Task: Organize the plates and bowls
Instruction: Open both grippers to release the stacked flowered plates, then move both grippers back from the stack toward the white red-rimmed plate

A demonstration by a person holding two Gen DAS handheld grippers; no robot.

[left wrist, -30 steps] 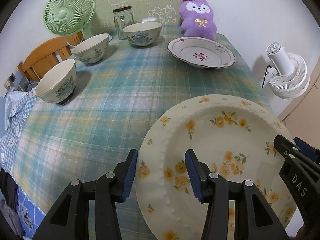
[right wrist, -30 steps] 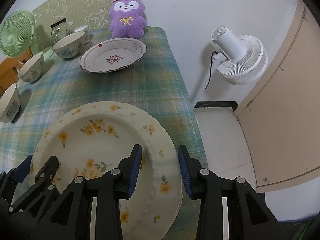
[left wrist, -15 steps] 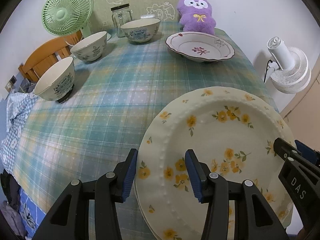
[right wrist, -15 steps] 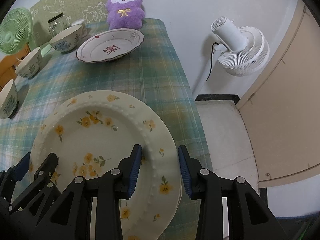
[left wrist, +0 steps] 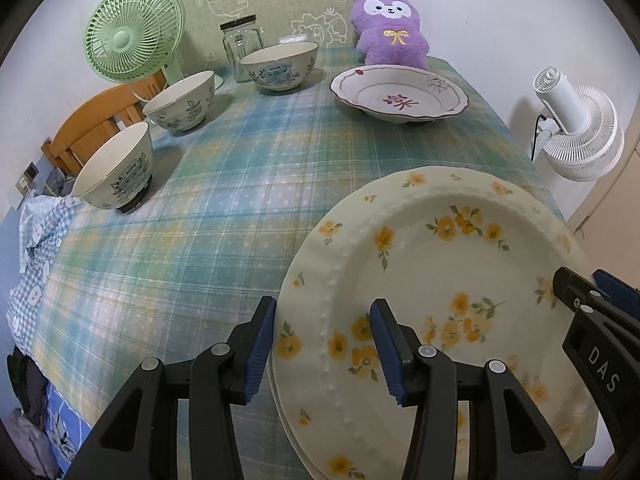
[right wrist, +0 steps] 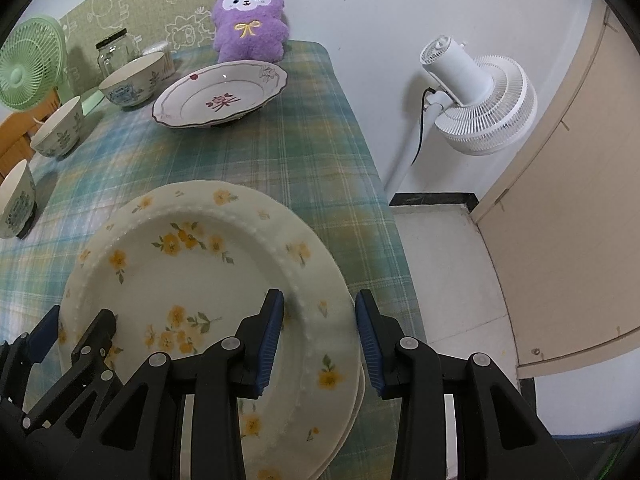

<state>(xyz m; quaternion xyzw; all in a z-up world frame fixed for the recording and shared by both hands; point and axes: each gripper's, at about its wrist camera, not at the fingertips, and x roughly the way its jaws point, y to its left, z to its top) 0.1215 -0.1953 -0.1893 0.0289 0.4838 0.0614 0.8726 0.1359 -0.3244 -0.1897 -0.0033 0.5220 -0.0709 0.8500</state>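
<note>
Far left, a green fan (left wrist: 134, 32) is standing at the back corner of the worktop (left wrist: 224, 184), with a wooden chair back (left wrist: 94, 122) showing beside it. Three bowls are sitting along the left edge and back: the near bowl (left wrist: 114, 170), the middle bowl (left wrist: 180, 100), and the far bowl (left wrist: 280, 66), with a glass jar (left wrist: 241, 46) just behind the far bowl. All three are sitting upright and apart from one another on the green plaid cloth.

Toward the centre, the left gripper (left wrist: 322, 346) is straddling the left rim of the yellow-flowered plate (left wrist: 424, 280) — one finger outside the rim, the other over the plate's face. The fingers are standing partly apart; whether the pads are pressing the rim, I cannot tell. A second, similar rim is showing just beneath this plate, so it is lying on a stack at the near right corner of the worktop.

Behind it, a scalloped plate (left wrist: 400, 94) with a red mark is resting in front of a purple plush toy (left wrist: 390, 28).

At the right rim, the right gripper (right wrist: 320, 338) is straddling the plate edge likewise — fingers partly apart, contact unclear. Off the worktop to the right, a white fan (right wrist: 478, 98) is standing by the wall.
</note>
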